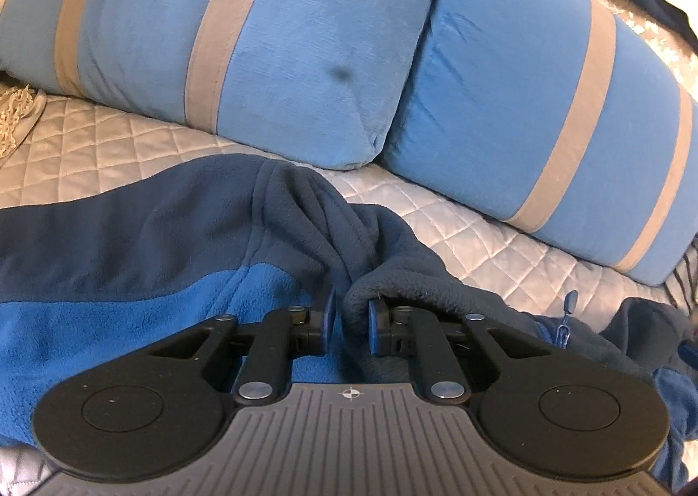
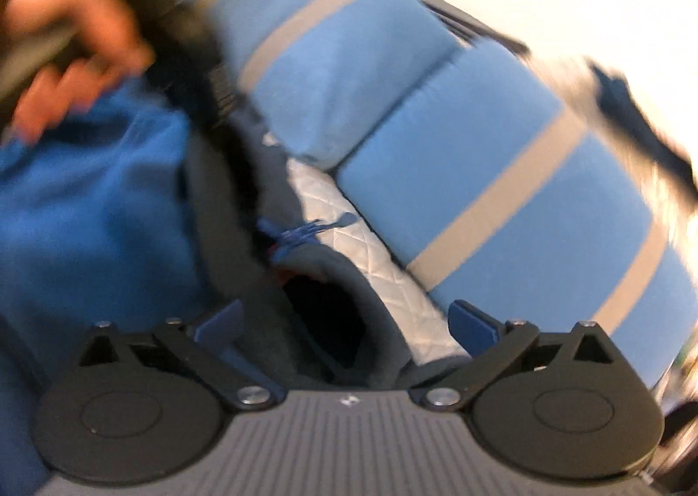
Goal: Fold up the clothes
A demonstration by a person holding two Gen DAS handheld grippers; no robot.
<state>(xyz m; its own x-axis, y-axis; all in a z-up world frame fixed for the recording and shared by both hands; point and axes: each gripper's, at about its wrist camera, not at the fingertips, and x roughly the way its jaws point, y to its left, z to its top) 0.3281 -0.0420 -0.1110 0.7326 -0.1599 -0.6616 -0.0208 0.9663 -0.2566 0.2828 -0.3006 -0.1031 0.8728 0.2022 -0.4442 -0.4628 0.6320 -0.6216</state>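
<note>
The left gripper (image 1: pixel 351 317) is clamped on a gathered fold of the navy and blue fleece jacket (image 1: pixel 174 260), the cloth bunched between the narrow jaws. The jacket is spread on the quilted cover (image 1: pixel 100 147), from nine o'clock across to five o'clock. Two striped blue cushions (image 1: pixel 305 38) are propped behind at twelve. The right gripper (image 2: pixel 344 328) is seen spread wide, nothing pinched, over the jacket's dark collar. A blurred hand (image 2: pixel 70 42) is caught at ten o'clock.
</note>
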